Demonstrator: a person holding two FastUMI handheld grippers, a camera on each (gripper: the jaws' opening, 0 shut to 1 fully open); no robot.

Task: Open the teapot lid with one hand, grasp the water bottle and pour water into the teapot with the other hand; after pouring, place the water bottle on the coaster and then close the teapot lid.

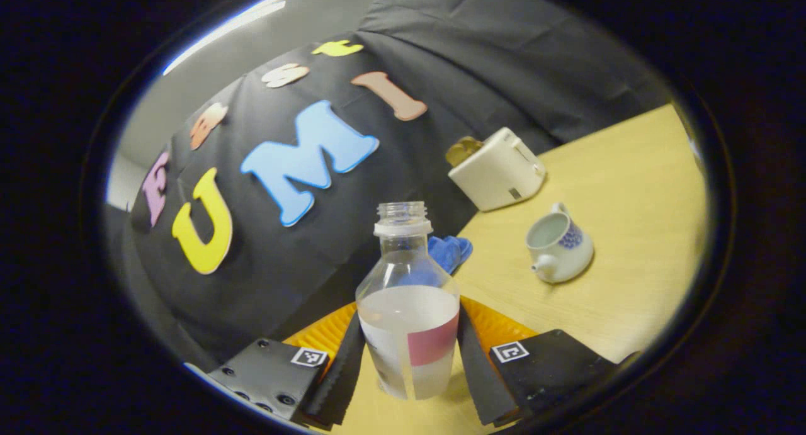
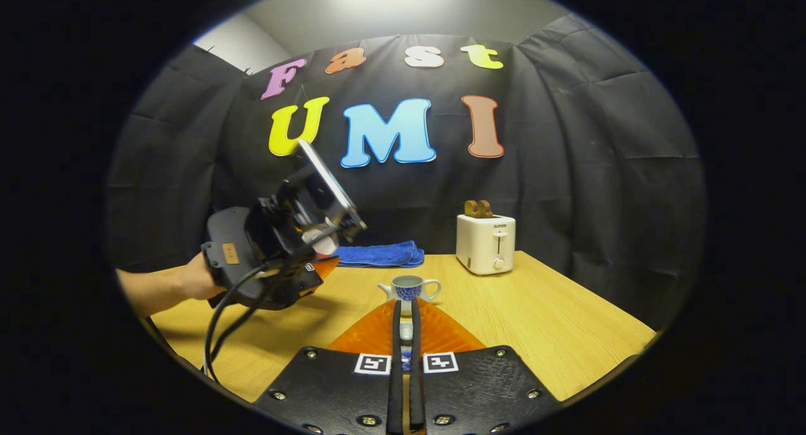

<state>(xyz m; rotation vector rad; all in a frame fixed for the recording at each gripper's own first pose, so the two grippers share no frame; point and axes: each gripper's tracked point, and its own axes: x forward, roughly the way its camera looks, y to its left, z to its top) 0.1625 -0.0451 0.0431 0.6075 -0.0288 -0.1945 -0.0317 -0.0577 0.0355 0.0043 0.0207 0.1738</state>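
Your left gripper (image 1: 409,366) has both fingers pressed on the bottle (image 1: 408,309), uncapped, part full, lifted and tilted. The right gripper (image 2: 405,347) is nearly closed on something small, probably the lid. The teapot (image 1: 559,246) stands open on the table (image 1: 630,189). Next, bring the mouth over it and tip.

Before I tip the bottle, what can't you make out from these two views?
- Right gripper view: the teapot lid is a mere sliver; the right gripper's fingers hide the rest.
- Left gripper view: any water inside the teapot; it is too small and its rim hides the bottom.
- Left gripper view: most of the blue cloth, behind the water bottle.
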